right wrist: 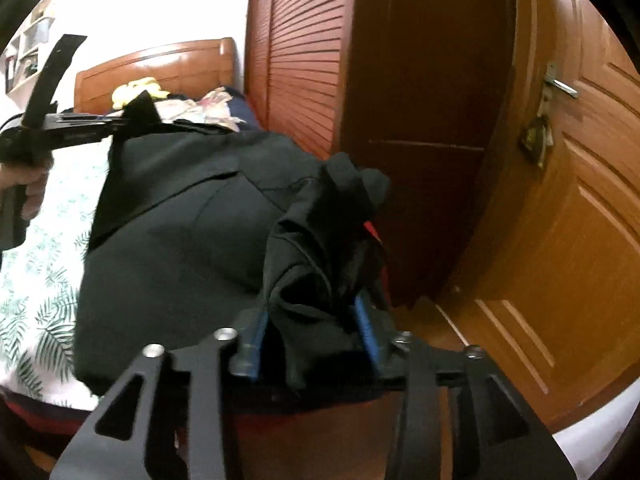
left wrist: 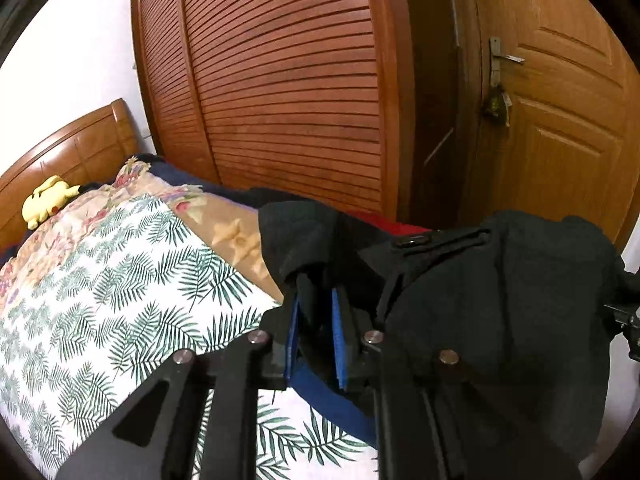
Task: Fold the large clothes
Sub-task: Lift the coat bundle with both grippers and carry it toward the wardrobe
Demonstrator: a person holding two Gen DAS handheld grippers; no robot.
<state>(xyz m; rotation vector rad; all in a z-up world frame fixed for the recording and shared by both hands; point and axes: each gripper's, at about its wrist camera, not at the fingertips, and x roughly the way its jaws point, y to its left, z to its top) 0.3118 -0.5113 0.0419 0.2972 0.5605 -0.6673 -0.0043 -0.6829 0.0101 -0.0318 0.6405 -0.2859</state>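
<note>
A large black garment (left wrist: pixel 500 280) with a button hangs stretched between my two grippers above the bed. My left gripper (left wrist: pixel 316 300) is shut on one bunched edge of it; black cloth fills the gap between the blue pads. In the right wrist view the garment (right wrist: pixel 180 232) spreads wide over the bed's side. My right gripper (right wrist: pixel 312 312) is shut on a thick bunched fold of it. The left gripper (right wrist: pixel 116 126) also shows at the far left, held by a hand, clamped on the cloth's far corner.
The bed has a palm-leaf sheet (left wrist: pixel 120 280) and a floral quilt (left wrist: pixel 160 196). A yellow plush toy (left wrist: pixel 48 200) lies by the wooden headboard (left wrist: pixel 72 152). A louvred wardrobe (left wrist: pixel 280 80) and a wooden door (left wrist: pixel 560 120) stand close behind. Red fabric (left wrist: pixel 384 222) lies under the garment.
</note>
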